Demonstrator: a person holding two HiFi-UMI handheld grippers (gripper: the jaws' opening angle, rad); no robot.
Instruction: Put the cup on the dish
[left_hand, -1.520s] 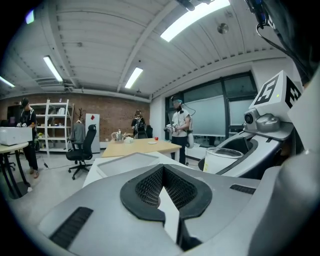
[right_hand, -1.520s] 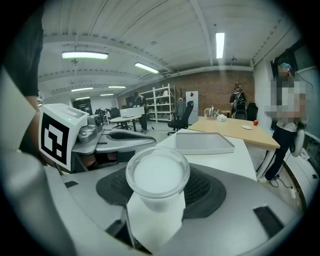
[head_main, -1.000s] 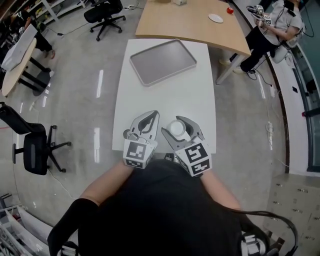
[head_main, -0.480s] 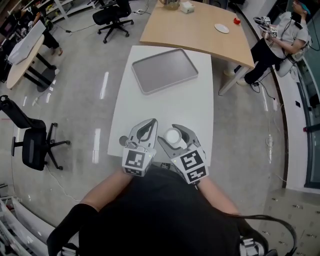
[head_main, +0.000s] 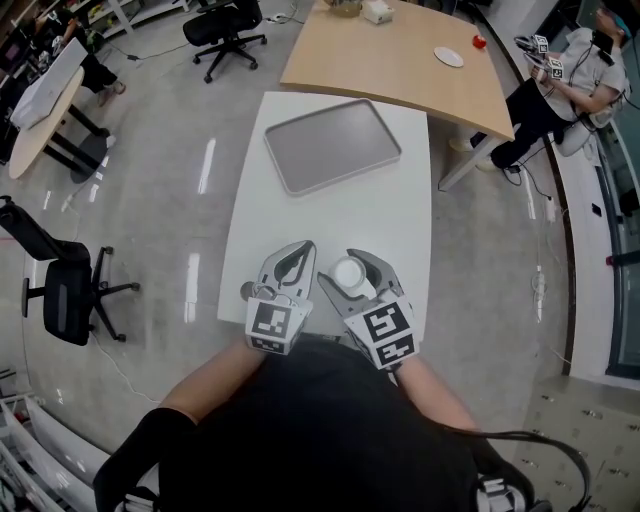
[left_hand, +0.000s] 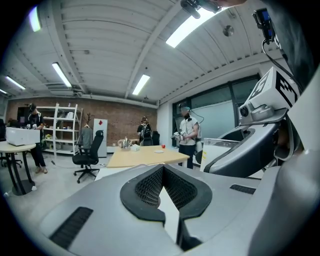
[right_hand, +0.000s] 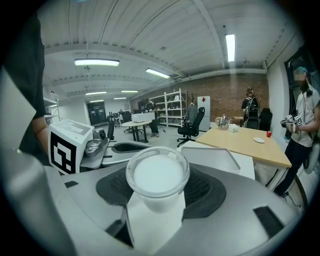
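Head view showed the right gripper (head_main: 352, 262) clamped on a white cup (head_main: 348, 272), held upright over the near edge of the white table (head_main: 395, 215), well apart from the grey tray (head_main: 333, 145) at the far end. Beside it, the left gripper (head_main: 298, 250) held nothing.

Left gripper view had that gripper's (left_hand: 163, 172) jaws drawn together at the tips, with nothing between them.

Right gripper view showed the jaws of the right gripper (right_hand: 157, 187) pressed against both sides of the cup (right_hand: 157, 175), its round mouth facing the camera, and the tray (right_hand: 210, 159) lay beyond it on the table
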